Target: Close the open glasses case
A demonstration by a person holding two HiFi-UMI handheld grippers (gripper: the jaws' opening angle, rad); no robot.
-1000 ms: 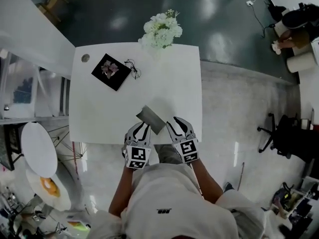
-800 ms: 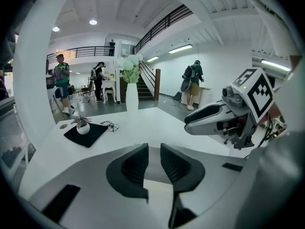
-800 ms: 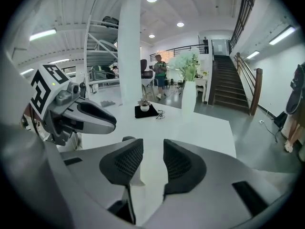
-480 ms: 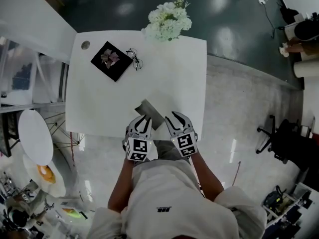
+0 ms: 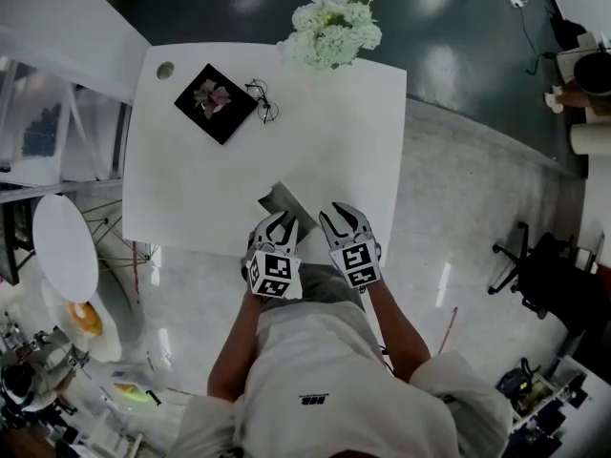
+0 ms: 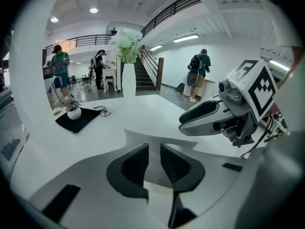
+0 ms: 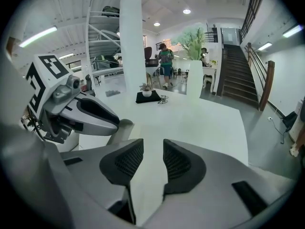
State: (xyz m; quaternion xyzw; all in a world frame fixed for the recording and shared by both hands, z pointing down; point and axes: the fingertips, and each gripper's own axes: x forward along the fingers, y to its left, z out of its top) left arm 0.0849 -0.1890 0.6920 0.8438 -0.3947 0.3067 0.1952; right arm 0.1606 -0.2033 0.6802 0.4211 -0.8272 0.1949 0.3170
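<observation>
So rn the glasses case (image 5: 284, 201) sits on the white table (image 5: 334, 141), close to the near edge, lying diagonal to that edge. It's grey and, from the head view, its lid looks raised, tho it's small there so I can't say how far.

Your left gripper (image 5: 275, 225) is right at the case's near end. In the head view the tips overlap it, but I can't tell if they actually touch. In the left gripper view the gripper (image 6: 154, 156) has its jaws a narrow gap apart, not meeting, and the case (image 6: 159, 138) shows as a pale slab straight ahead, just past the tips and thru the gap. Can't tell if any of it is really betw the pads.

Your right gripper (image 5: 344, 219) is just beside the case on its right, near but apart from it. The right gripper view shows the gripper (image 7: 152, 151) with jaws that have just been closing and are now a slim gap apart, w/ nothing betw them but bare tabletop. The case (image 7: 118, 129) peeks out off to the left there, under your other gripper.

Far side of the table: white flowers (image 5: 332, 27), a black mat (image 5: 215, 103) and a pair of glasses (image 5: 263, 103) just beside it, all well apart from the case.
</observation>
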